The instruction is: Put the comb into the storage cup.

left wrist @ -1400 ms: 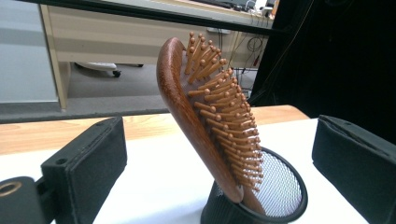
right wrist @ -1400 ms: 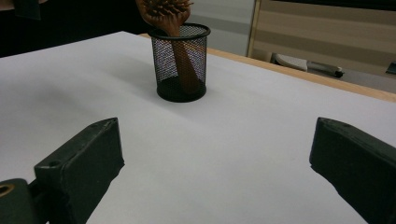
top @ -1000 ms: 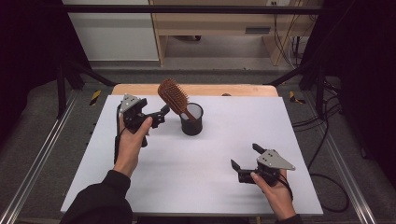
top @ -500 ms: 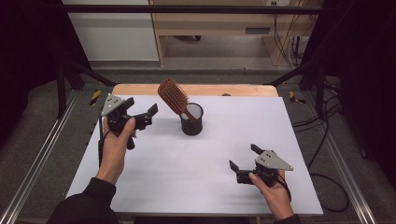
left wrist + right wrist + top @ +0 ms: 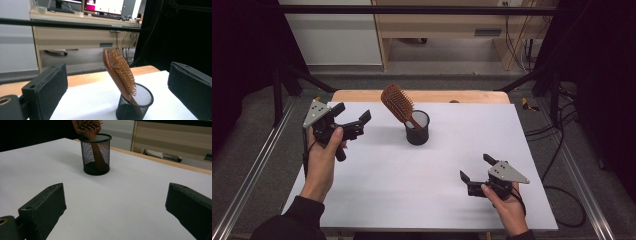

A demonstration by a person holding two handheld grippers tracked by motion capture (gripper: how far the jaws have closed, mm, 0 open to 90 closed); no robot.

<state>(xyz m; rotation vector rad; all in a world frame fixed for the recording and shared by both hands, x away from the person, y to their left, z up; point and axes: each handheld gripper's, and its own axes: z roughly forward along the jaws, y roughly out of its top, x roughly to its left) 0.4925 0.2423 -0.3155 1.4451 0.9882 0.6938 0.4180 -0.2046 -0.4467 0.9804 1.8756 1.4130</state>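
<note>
Leaning in a mesh pen cup, a wooden hairbrush is flanked by wide-open, empty left gripper and right gripper, and could be toppled if nudged.

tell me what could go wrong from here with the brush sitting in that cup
1. The wooden hairbrush stands handle-down in the black mesh cup and leans far past its rim, so the top-heavy head could tip the light cup over.
2. The left gripper, held open and aimed at the brush, might knock the head sideways if it comes in.
3. The right gripper is open and low near the white table; a quick sweep could bump the cup.
</note>
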